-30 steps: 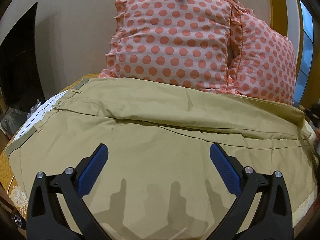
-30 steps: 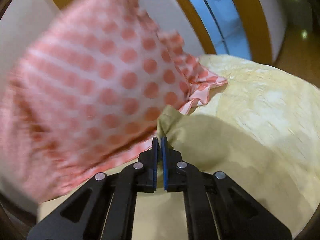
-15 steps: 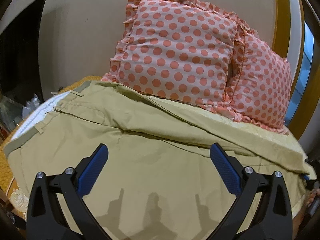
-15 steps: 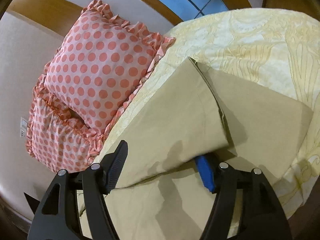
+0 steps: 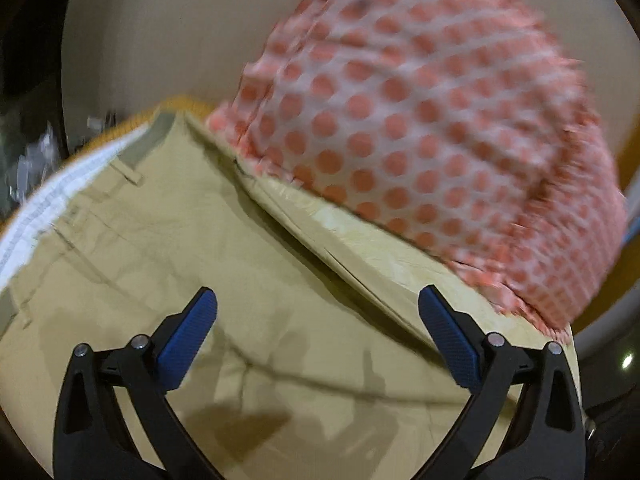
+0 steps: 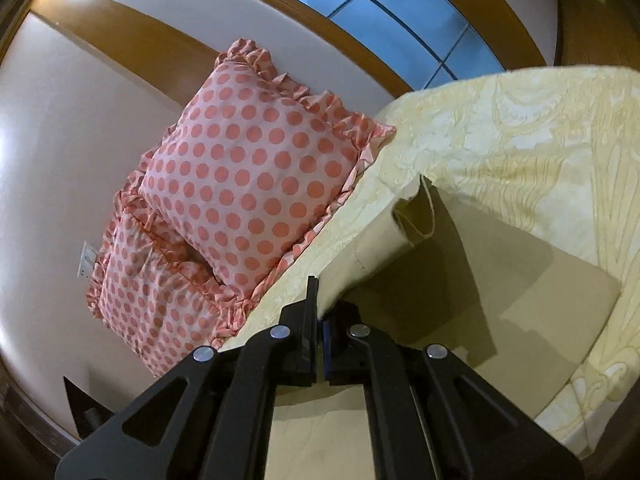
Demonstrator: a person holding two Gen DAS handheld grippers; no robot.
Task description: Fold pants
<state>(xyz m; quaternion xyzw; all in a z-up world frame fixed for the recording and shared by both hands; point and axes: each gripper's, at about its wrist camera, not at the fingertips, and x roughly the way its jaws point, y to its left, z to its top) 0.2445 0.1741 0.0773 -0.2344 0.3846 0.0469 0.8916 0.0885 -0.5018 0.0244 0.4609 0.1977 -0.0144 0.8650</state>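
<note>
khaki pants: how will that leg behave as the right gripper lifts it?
Probably floppy: the pants sag and curl above the right gripper, which is shut on an edge. Likely light, since a thin pinch raises the leg. The rest should drag across the bedspread, not lift flat.

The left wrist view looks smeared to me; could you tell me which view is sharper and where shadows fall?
Left wrist view: motion-blurred, worst on the polka-dot pillow; gripper shadows on the pants. Right wrist view: sharp; right gripper shades the cloth; fisheye bends the window.

Black tool (image 5: 316, 312) frames, blue ribbed pads (image 5: 188, 338), silver screws
</note>
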